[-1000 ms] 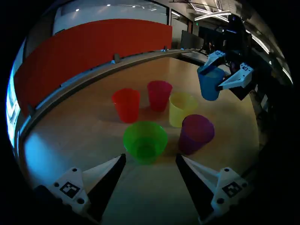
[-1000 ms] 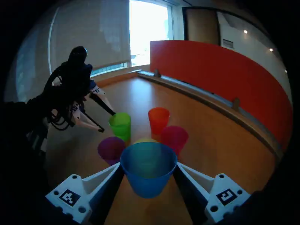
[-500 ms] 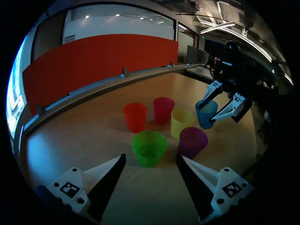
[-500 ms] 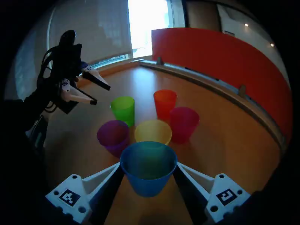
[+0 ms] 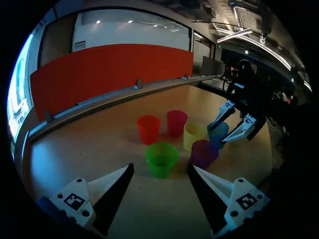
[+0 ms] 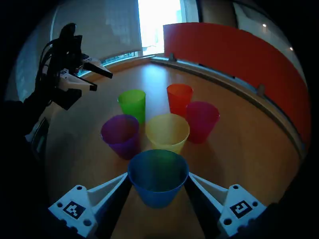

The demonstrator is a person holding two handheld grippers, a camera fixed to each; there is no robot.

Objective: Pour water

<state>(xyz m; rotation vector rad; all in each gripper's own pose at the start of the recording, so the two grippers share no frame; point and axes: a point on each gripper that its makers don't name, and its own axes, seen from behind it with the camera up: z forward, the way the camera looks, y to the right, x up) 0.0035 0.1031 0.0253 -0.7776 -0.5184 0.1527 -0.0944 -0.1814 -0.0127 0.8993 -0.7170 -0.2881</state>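
A wide wooden table had a long red partition along its far edge. A bright window gave daylight, and light strips glowed on the dark ceiling.

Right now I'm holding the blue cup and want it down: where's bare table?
Bare wood lies between the pink cup and the edge rail, and between the green cup and the left gripper. Crowded: the five cups bunched ahead of the blue cup.

Blue cup in right tool
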